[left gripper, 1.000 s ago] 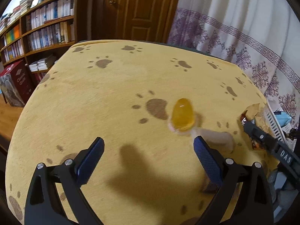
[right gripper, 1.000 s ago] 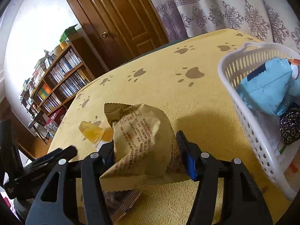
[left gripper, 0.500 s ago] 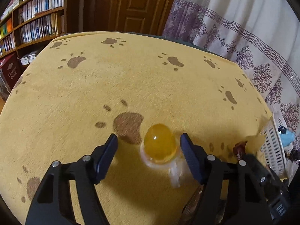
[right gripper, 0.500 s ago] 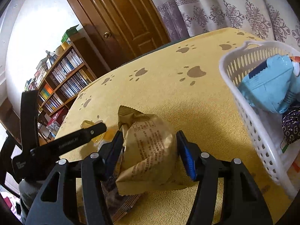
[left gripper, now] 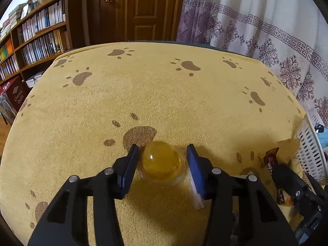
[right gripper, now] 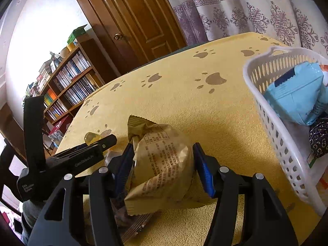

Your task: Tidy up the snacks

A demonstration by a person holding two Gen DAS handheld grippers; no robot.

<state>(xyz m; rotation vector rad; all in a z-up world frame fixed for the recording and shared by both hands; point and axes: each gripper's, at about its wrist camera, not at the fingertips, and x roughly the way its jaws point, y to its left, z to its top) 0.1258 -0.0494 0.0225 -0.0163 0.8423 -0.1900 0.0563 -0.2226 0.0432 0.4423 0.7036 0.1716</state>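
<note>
- Since a second ago, the left gripper (left gripper: 162, 162) has come forward over the yellow paw-print cloth (left gripper: 164, 94) to the orange jelly cup (left gripper: 161, 161), and its jaws have just been closing around it.
- Left wrist view: the jelly cup sits on the cloth between the blue pads (left gripper: 194, 172); the cup's rim looks to be touching both, though whether they press on it I cannot tell. At the right edge stands a white basket (left gripper: 307, 153).
- Right wrist view: the right gripper (right gripper: 164, 164) pinches a tan snack packet (right gripper: 164, 164), lying on the cloth just beside the basket (right gripper: 272, 127). A light-blue packet (right gripper: 297, 98) lies in the basket. The left gripper (right gripper: 96, 143) shows at the left, the jelly cup (right gripper: 92, 138) at its tip.
</note>
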